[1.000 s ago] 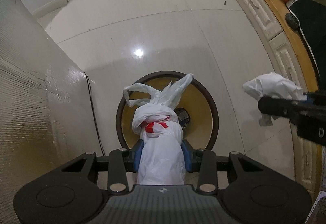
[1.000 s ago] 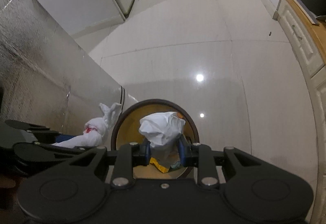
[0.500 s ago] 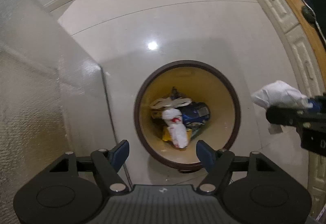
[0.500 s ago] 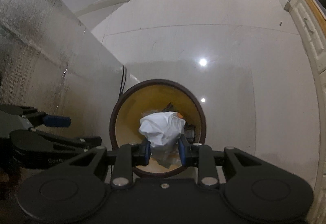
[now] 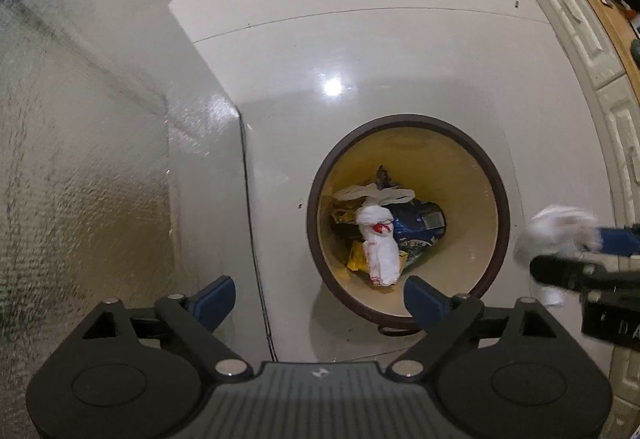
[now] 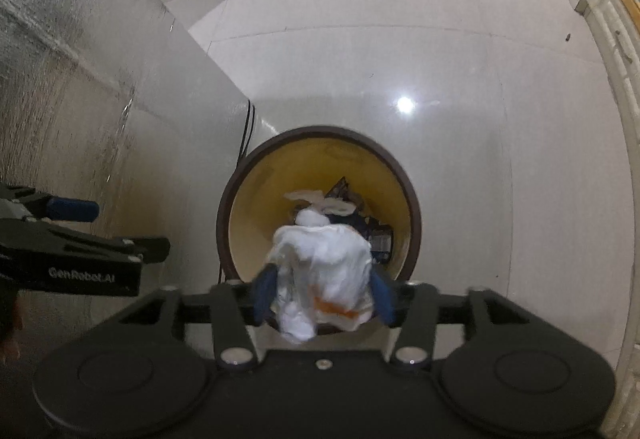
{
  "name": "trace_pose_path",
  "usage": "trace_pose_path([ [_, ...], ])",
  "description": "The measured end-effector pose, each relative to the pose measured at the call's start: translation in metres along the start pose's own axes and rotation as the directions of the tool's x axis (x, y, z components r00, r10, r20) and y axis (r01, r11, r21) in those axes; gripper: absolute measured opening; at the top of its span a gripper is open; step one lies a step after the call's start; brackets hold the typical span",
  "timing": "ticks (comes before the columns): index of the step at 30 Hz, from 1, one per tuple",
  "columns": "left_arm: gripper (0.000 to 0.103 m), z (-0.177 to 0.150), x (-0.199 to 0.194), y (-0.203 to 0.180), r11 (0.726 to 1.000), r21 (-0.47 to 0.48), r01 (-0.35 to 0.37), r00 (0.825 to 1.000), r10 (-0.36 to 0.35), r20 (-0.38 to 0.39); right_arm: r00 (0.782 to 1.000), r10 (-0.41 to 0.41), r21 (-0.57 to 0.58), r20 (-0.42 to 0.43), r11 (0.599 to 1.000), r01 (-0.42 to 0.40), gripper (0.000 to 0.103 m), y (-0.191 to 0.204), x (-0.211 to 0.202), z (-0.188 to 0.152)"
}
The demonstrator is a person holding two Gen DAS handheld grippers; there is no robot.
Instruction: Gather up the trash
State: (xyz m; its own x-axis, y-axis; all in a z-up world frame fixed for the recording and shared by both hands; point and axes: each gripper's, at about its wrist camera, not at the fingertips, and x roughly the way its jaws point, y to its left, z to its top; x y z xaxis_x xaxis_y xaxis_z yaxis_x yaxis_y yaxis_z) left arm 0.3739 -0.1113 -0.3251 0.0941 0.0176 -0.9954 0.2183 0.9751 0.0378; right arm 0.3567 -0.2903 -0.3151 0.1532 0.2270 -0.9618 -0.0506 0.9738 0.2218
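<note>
A round bin [image 5: 496, 175] with a brown rim and yellow inside stands on the floor. A tied white bag with red print [image 5: 380, 247] lies in it on other wrappers. My left gripper [image 5: 320, 301] hangs above the bin's near left edge, its jaws opening wide with nothing between them. A crumpled white wad [image 6: 324, 267] sits between the blue pads [image 6: 264, 291] of my right gripper [image 6: 323, 293] over the bin [image 6: 400, 175]. Those jaws are opening and the pads look just off the wad. The wad [image 5: 556, 231] shows blurred in the left wrist view.
A silver textured panel [image 5: 80, 159] rises at the left, with a black cable [image 5: 252, 231] running down its edge beside the bin. Cream cabinets under a wooden counter [image 5: 592, 51] line the right. Glossy tiled floor [image 5: 360, 39] stretches beyond the bin.
My left gripper opened and the tied bag dropped into the bin. My right gripper sank closer over the bin and its jaws spread around the wad.
</note>
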Motion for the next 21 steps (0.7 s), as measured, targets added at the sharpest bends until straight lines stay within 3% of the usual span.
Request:
trace_pose_path([
  [11, 0.098, -0.019, -0.001, 0.007, 0.998, -0.048, -0.027, 0.999, 0.025, -0.035, 0.997, -0.054, 0.003, -0.060, 0.999, 0.054, 0.063, 0.007, 0.012, -0.015],
  [14, 0.101, -0.023, -0.008, 0.007, 0.998, -0.057, -0.040, 0.999, 0.038, -0.026, 0.997, -0.062, 0.009, -0.035, 0.998, 0.063, 0.072, 0.010, 0.007, -0.017],
  [18, 0.103, -0.028, -0.022, 0.011, 0.996, -0.068, -0.058, 0.998, 0.059, 0.002, 0.998, -0.057, 0.012, 0.022, 0.998, 0.057, 0.076, 0.010, -0.014, -0.020],
  [21, 0.103, -0.030, -0.036, 0.014, 0.993, -0.084, -0.079, 0.997, 0.081, 0.019, 0.995, -0.064, 0.028, 0.076, 0.998, 0.062, 0.089, 0.008, -0.031, -0.021],
])
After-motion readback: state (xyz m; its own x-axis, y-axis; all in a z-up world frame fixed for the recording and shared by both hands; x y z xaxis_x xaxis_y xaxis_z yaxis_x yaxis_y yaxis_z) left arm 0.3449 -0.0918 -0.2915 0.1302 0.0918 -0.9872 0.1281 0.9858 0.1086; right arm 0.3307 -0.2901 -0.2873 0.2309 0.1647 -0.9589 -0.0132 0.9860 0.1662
